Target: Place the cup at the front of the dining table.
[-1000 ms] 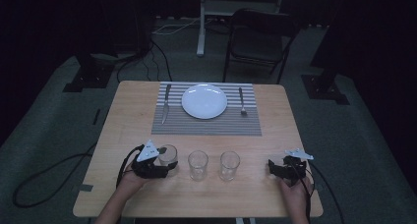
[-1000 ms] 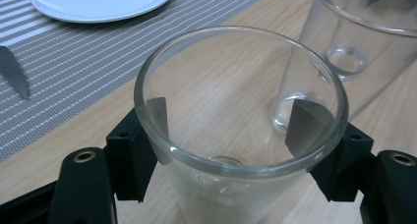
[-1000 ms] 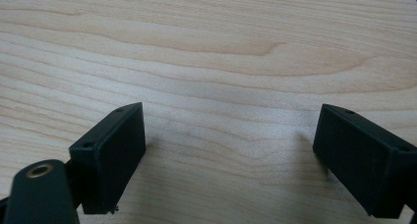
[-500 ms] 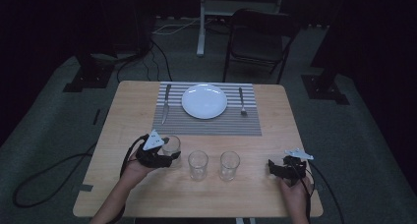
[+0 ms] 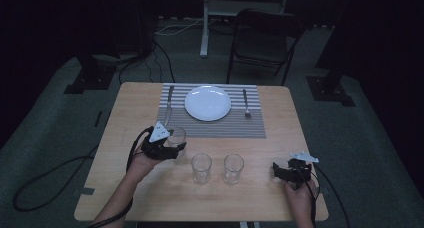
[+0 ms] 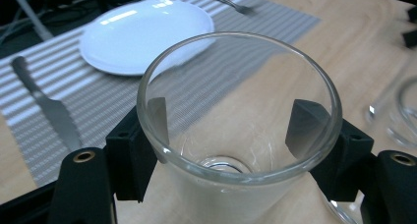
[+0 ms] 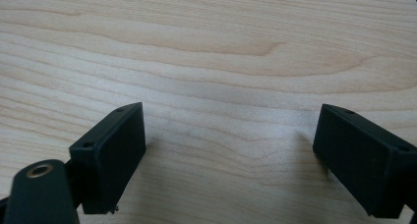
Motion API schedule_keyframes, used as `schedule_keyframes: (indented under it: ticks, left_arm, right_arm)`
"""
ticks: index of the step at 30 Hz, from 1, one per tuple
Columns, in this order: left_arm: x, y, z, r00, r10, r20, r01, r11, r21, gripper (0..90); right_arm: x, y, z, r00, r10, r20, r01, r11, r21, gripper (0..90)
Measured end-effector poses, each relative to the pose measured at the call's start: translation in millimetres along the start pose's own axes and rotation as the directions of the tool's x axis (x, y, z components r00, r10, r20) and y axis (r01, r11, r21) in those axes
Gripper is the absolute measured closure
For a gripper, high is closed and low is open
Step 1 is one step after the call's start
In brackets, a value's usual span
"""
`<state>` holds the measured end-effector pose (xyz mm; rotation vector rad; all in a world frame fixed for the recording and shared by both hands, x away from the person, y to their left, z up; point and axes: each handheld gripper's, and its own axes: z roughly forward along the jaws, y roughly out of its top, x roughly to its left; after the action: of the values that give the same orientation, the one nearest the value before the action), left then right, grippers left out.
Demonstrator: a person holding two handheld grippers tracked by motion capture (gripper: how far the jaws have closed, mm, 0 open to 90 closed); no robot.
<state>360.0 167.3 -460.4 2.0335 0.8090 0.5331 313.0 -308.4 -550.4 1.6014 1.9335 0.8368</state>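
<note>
My left gripper (image 5: 170,149) is shut on a clear drinking glass (image 5: 176,137), held upright above the table near the front left corner of the striped placemat (image 5: 212,120). In the left gripper view both black jaws press the sides of the glass (image 6: 236,135), with the white plate (image 6: 147,32) and a knife (image 6: 49,106) beyond. Two more empty glasses (image 5: 201,167) (image 5: 233,167) stand side by side near the table's front. My right gripper (image 5: 280,172) rests low at the front right with its jaws wide apart over bare wood (image 7: 231,116), nothing between them.
On the placemat lie a knife (image 5: 168,104) to the left of the white plate (image 5: 208,102) and a fork (image 5: 245,103) to its right. A black folding chair (image 5: 262,43) stands beyond the far edge. Cables trail on the floor at the left.
My left gripper has lifted the glass and carried it away from the front row, towards the placemat. The right gripper has stayed where it was.
</note>
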Motion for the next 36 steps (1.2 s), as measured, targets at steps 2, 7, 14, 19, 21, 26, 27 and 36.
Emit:
schedule_keyframes:
  ticks: [2, 7, 14, 19, 21, 26, 27, 36]
  left_arm:
    - [7.7, 5.6, 4.6, 0.9991, -0.028, -0.033, 0.028, 0.9996, -0.01, 29.7]
    - [21.0, 18.2, 14.0, 0.9961, -0.063, -0.062, 0.062, 0.9977, -0.028, 29.7]
    - [33.5, 32.4, 33.1, 0.991, -0.076, -0.11, 0.074, 0.997, -0.022, 29.7]
    - [40.2, 40.0, 47.2, 0.9853, -0.096, -0.141, 0.094, 0.9953, -0.024, 29.6]
    - [41.4, 42.7, 51.9, 0.9824, -0.093, -0.162, 0.091, 0.9957, -0.02, 29.7]
    - [49.9, 40.0, 67.7, 0.9698, -0.126, -0.209, 0.126, 0.9919, -0.017, 29.7]
    - [52.3, 38.6, 71.5, 0.9672, -0.131, -0.218, 0.131, 0.9913, -0.012, 29.7]
    - [68.1, 33.1, 95.0, 0.9569, -0.175, -0.232, 0.183, 0.9831, 0.011, 29.7]
  right_arm:
    - [0.0, 0.0, 0.0, 1.0, 0.0, 0.0, 0.0, 1.0, 0.0, 12.2]
    - [0.0, 0.0, 0.0, 1.0, 0.0, 0.0, 0.0, 1.0, 0.0, 12.2]
    - [0.0, 0.0, 0.0, 1.0, 0.0, 0.0, 0.0, 1.0, 0.0, 12.2]
    - [0.0, 0.0, 0.0, 1.0, 0.0, 0.0, 0.0, 1.0, 0.0, 12.2]
    - [0.0, 0.0, 0.0, 1.0, 0.0, 0.0, 0.0, 1.0, 0.0, 12.2]
    - [-0.1, 0.0, 0.0, 1.0, -0.001, 0.0, 0.001, 1.0, 0.0, 12.2]
    - [-0.1, 0.0, 0.0, 1.0, -0.001, 0.0, 0.001, 1.0, 0.0, 12.2]
    - [-0.1, 0.0, 0.0, 1.0, 0.0, 0.0, 0.0, 1.0, 0.0, 12.2]
